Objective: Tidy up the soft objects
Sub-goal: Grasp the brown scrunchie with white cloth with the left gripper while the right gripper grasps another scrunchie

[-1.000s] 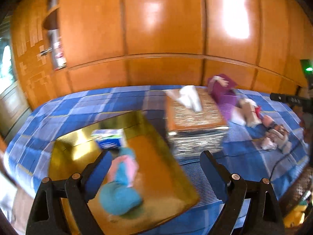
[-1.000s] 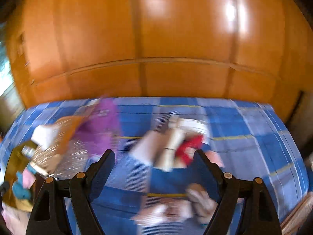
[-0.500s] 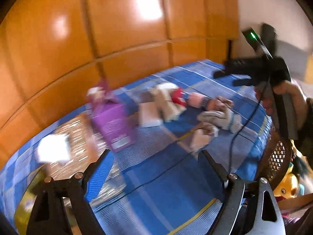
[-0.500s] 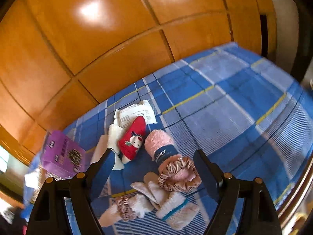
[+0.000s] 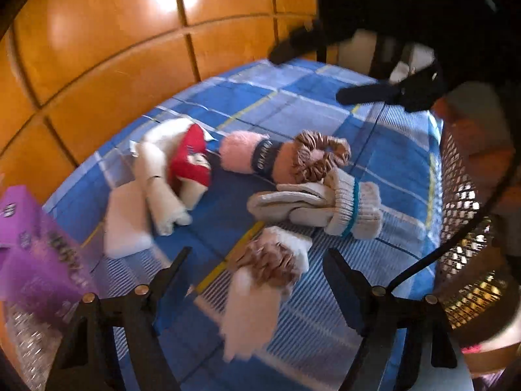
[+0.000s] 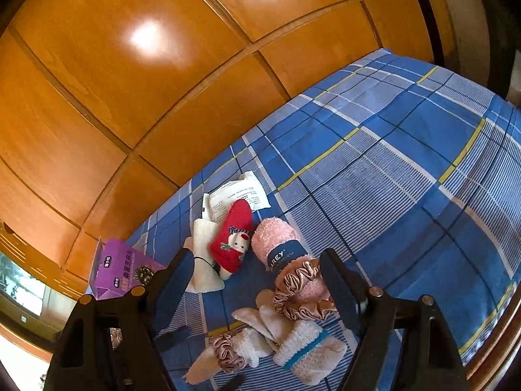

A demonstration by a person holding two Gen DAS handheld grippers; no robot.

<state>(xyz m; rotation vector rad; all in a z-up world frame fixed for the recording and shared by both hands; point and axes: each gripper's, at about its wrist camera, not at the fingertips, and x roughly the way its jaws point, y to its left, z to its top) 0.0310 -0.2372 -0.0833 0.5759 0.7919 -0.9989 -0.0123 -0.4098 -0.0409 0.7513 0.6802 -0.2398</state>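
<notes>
A small heap of soft things lies on the blue plaid bed (image 6: 390,169), straight ahead of both pairs of tongs. In the right wrist view the rolled pink towel (image 6: 276,238) with its dark band sits just beyond the gap of the right tongs (image 6: 257,280), a brown satin scrunchie (image 6: 302,296) ringing its near end. Beside the towel, toward the left finger, lies a red sock (image 6: 232,234) with a white figure on it, resting on a cream cloth (image 6: 203,260) and a white printed packet (image 6: 237,194). Nearer the tongs lie cream knit gloves (image 6: 293,335) with a teal stripe at the cuff, and a white cloth (image 6: 247,345) bound by a second scrunchie (image 6: 228,353). The right tongs stand wide apart and hold nothing.

In the left wrist view that white bundle (image 5: 257,290) lies between the fingers of the left tongs (image 5: 257,277), also spread wide and empty; touch cannot be told through the blur. A purple box (image 5: 35,247) stands off to the left, a perforated basket (image 5: 469,228) off to the right.
</notes>
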